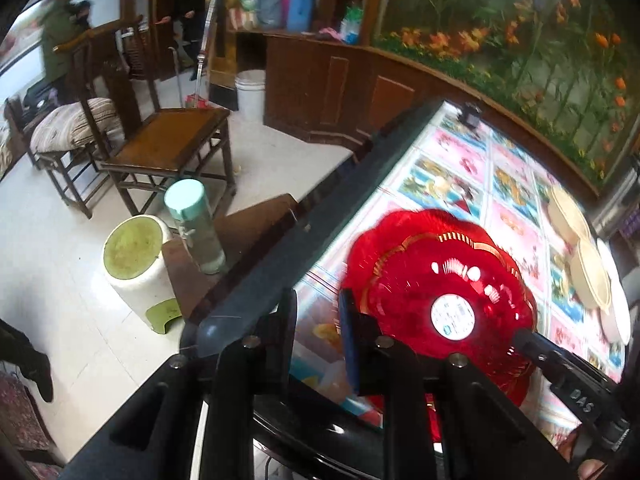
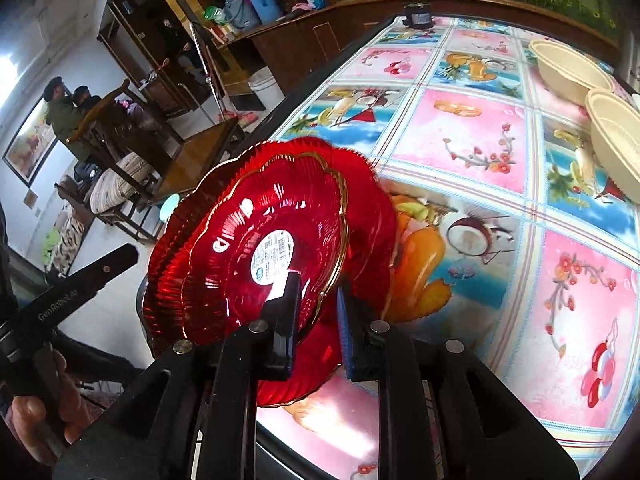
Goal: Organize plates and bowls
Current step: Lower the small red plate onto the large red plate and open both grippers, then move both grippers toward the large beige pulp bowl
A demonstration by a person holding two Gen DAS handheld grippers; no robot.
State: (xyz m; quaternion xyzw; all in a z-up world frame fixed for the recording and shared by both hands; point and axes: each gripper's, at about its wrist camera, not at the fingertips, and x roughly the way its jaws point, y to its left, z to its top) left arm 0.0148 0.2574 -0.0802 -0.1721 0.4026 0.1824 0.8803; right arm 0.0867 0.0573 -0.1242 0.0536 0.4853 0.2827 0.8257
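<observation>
A red scalloped glass plate [image 2: 256, 256] with a gold rim and a white sticker is tilted above another red plate [image 2: 372, 216] at the table's near left corner. My right gripper [image 2: 318, 300] is shut on the upper plate's near edge. The plates also show in the left wrist view [image 1: 440, 280]. My left gripper [image 1: 318, 312] is open and empty just left of the plates, over the table edge. Two cream bowls [image 2: 568, 64] [image 2: 616, 136] stand at the far right, also in the left wrist view [image 1: 576, 240].
The table [image 2: 480, 128] has a fruit-patterned cloth and a dark edge. A small dark jar [image 2: 418, 16] stands at its far corner. Left of the table are wooden chairs [image 1: 172, 140], a green-topped stool [image 1: 136, 256] and a mint bottle [image 1: 192, 224].
</observation>
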